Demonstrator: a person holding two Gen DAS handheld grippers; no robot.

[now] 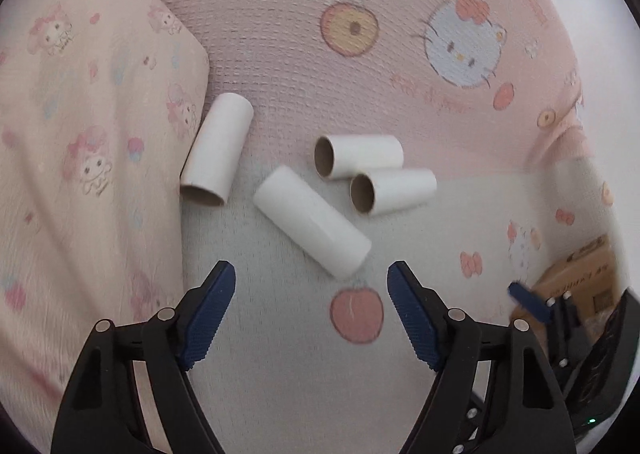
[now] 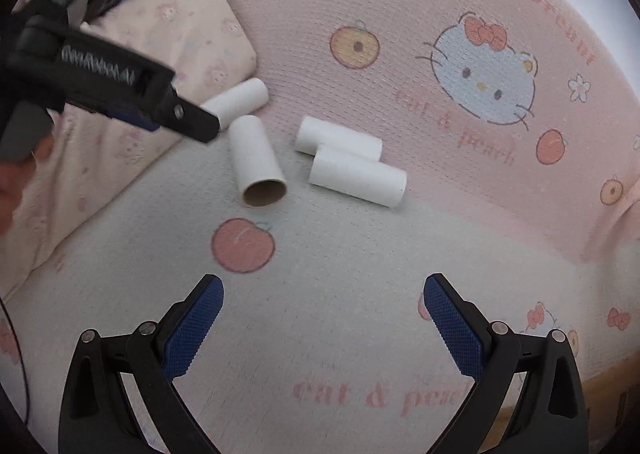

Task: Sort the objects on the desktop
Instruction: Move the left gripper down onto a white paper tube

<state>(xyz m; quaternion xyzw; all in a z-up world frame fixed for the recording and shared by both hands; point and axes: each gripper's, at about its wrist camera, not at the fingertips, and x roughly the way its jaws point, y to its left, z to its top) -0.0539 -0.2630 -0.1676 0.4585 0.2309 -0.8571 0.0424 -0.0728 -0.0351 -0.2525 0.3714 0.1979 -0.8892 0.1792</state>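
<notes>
Several white cardboard tubes lie loose on a pink and white cartoon-print mat (image 1: 280, 374). One tube (image 1: 218, 150) rests against the pillow edge. A second tube (image 1: 312, 222) lies diagonally just beyond my left gripper (image 1: 311, 269), which is open and empty. Two more tubes (image 1: 358, 156) (image 1: 394, 190) lie side by side behind it. In the right wrist view the nearest tube (image 2: 258, 162) shows its brown open end, and the pair (image 2: 358, 176) lies to its right. My right gripper (image 2: 324, 280) is open and empty, well short of the tubes.
A pale pink pillow (image 1: 80, 134) fills the left side. A brown cardboard box (image 1: 580, 278) stands at the mat's right edge, beside the right gripper's blue finger (image 1: 524, 300). A hand (image 2: 12, 190) shows at the far left of the right wrist view.
</notes>
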